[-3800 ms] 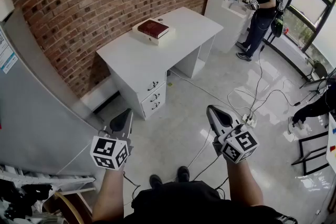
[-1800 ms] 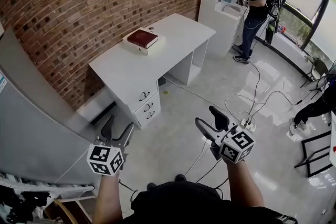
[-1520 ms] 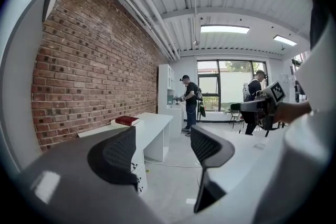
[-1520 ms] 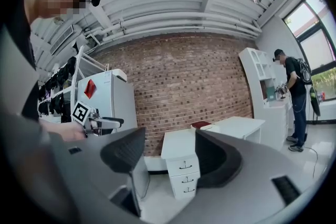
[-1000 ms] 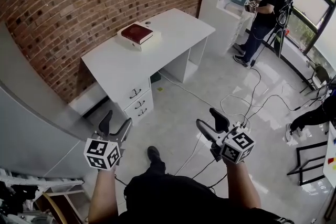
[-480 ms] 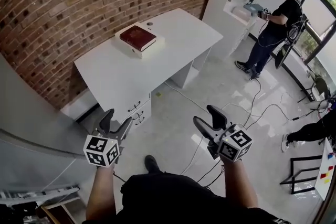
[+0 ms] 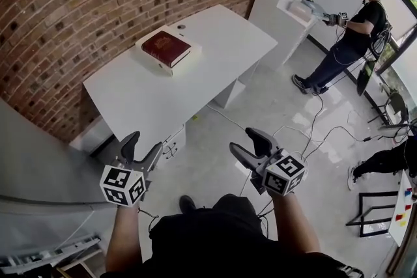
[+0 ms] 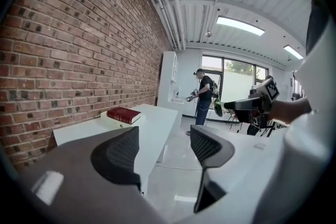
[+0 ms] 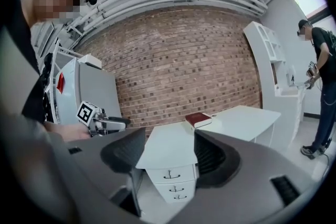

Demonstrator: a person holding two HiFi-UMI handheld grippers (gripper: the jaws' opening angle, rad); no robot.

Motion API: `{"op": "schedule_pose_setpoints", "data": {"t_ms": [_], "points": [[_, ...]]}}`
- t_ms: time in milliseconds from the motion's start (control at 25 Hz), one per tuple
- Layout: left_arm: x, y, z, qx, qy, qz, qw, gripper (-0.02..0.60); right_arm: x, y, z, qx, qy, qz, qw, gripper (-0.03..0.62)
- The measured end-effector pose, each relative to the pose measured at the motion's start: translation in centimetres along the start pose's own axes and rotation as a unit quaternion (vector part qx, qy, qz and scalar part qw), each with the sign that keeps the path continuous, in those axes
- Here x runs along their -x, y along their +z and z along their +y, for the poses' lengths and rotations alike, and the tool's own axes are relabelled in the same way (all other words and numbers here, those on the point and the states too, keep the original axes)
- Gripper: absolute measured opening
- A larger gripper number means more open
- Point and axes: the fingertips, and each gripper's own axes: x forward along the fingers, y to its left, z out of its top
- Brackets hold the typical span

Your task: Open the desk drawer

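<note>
**Approach to desk: both grippers open, drawer not yet reached**

Since the earliest frame the desk [image 7: 146, 97] has come much nearer in the head view. Its top now fills the middle of that view, and its front edge covers most of the drawer fronts. The jaws of both grippers, which looked close together then, now stand apart. The second person [image 7: 352, 42] by the shelving has also shifted position.

1. Left gripper [image 7: 143, 145]: jaws apart, nothing between them. Its view looks along the desk top past the red book [image 7: 166, 47] toward the windows, not at the drawers.
2. Right gripper [image 7: 242, 140]: jaws apart, empty. Its view frames the drawer stack [image 9: 171, 184] in the gap between the jaws, well apart from them.
3. Location of target: the stack sits under the near end of the desk, three drawers one above another. The top drawer [image 9: 160, 174] is directly under the desk top and all fronts are flush, so none is open.
4. Governing relation: the stack lies ahead of and below both grippers. In the head view it appears closer to the left gripper, but the right gripper is the one aimed at it. Each handle [image 9: 171, 175] runs horizontally, so the jaws probably need to close over it from above and below. The pull would then come straight back toward the person.
</note>
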Motion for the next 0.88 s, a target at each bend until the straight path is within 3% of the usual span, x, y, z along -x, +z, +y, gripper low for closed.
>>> {"op": "schedule_pose_setpoints", "data": {"t_ms": [160, 400, 640, 880], "points": [[-0.7, -0.8, 0.2, 0.008, 0.018, 0.012, 0.9997, 0.310, -1.5, 0.8, -1.9, -0.001, 0.019, -0.008, 1.000, 0.267], [-3.9, -0.1, 0.1, 0.026, 0.065, 0.014, 0.9975, 0.310, -3.1, 1.6, -5.9, 0.001, 0.080, 0.002, 0.997, 0.267], [-11.0, 1.6, -4.2, 0.058, 0.083, 0.014, 0.9948, 0.310, -2.4, 1.9, -14.9, 0.001, 0.111, 0.025, 0.993, 0.267], [-16.8, 0.6, -7.6, 0.103, 0.112, 0.024, 0.9880, 0.310, -2.8, -2.0, -20.3, -0.005, 0.177, 0.084, 0.981, 0.267]]}}
